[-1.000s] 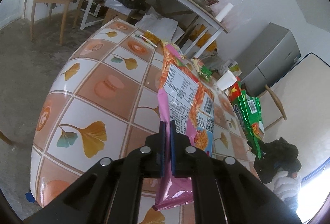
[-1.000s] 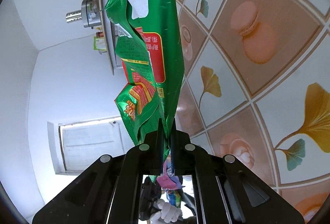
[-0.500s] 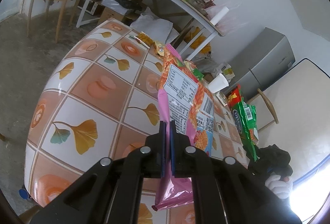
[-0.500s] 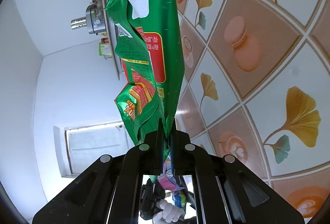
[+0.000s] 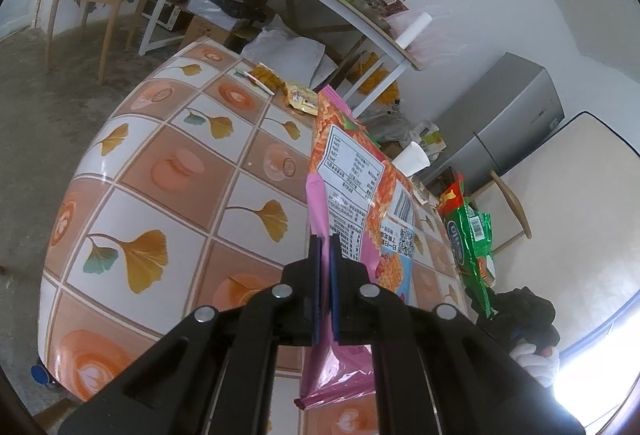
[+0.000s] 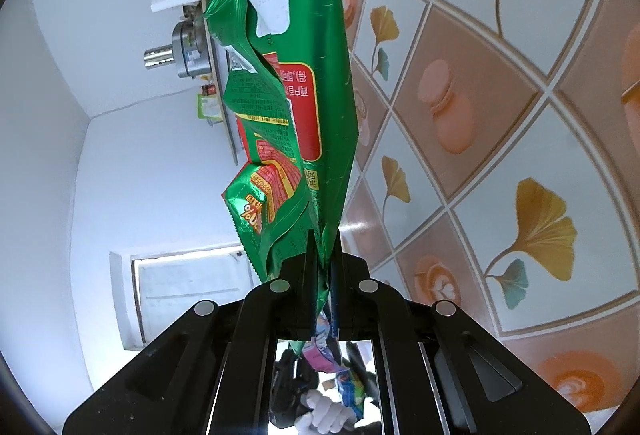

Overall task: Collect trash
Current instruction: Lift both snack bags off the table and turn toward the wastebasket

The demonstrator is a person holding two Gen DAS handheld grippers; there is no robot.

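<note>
My left gripper point(image 5: 325, 239) was clamped tight, jaws nearly touching, on the edge of a crinkled pink-and-orange snack wrapper with a white nutrition label point(image 5: 352, 195). The wrapper stood up out of the jaws and leaned away toward the far side, while its pink tail hung below the fingers, all of it lifted above the tiled tabletop with ginkgo-leaf and macaron prints point(image 5: 160, 195).

My right gripper point(image 6: 322, 237) was squeezed shut just the same, pinching the lower end of a shiny green foil snack bag with a red panel point(image 6: 316, 83). That bag rose tall from the jaws, creased and folded along its left side, with the tiled tabletop point(image 6: 500, 139) spread out to its right. From the left wrist view I could see the green foil bag point(image 5: 470, 247) off to the right, held up over the table's right edge, with a white-gloved hand point(image 5: 534, 359) behind it.

Further out on the table lay a small yellow sachet point(image 5: 302, 97) and an orange packet point(image 5: 266, 75) near the far edge, well apart from my wrapper. A white paper cup point(image 5: 412, 159) sat just beyond the wrapper's right side; I could not tell whether it touched anything.
</note>
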